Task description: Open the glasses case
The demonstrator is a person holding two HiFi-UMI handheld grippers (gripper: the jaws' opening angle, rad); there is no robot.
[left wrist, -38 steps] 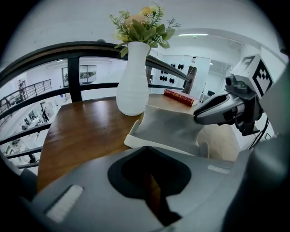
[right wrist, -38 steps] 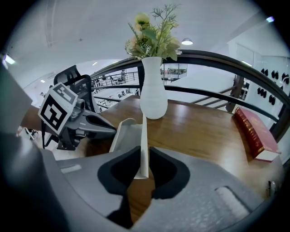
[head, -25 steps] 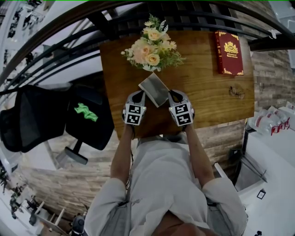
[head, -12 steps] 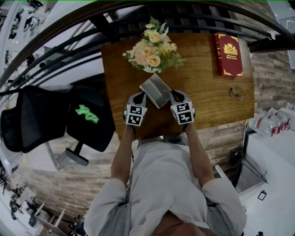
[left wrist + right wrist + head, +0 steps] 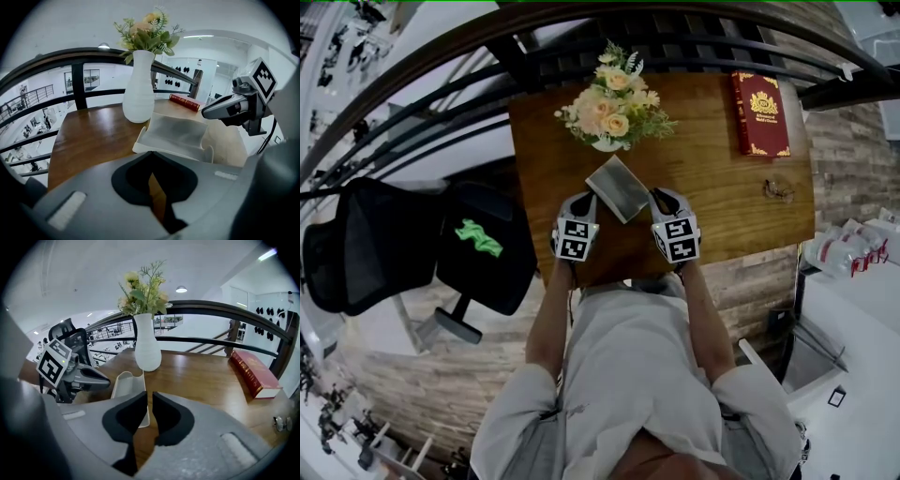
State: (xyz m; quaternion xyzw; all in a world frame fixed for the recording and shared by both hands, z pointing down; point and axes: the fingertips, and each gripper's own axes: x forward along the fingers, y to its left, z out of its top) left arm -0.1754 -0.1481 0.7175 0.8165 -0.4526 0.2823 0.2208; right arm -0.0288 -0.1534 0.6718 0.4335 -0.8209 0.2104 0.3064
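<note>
Approach step: glasses case [image 5: 619, 187] on tabletop [image 5: 722, 169] btw grippers. Left gripper [image 5: 151, 159] fingers together, empty; right gripper [image 5: 150, 397] fingers narrow, empty. Next prob: pinch case edge, pry open.

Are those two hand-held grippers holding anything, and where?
Nothing, it seems. The open grey glasses case lies on the wooden table; the left hand-held gripper is shut and empty, the right hand-held gripper has jaws slightly apart beside its end.

On the table [image 5: 722, 187], the vase [image 5: 138, 86] stands just behind the glasses case [image 5: 619, 187]. The book [image 5: 759, 112] lies well right of the case and farther back. The left gripper [image 5: 587, 199] sits just beside the case's left, the right gripper [image 5: 655, 199] just beside its right.
</note>
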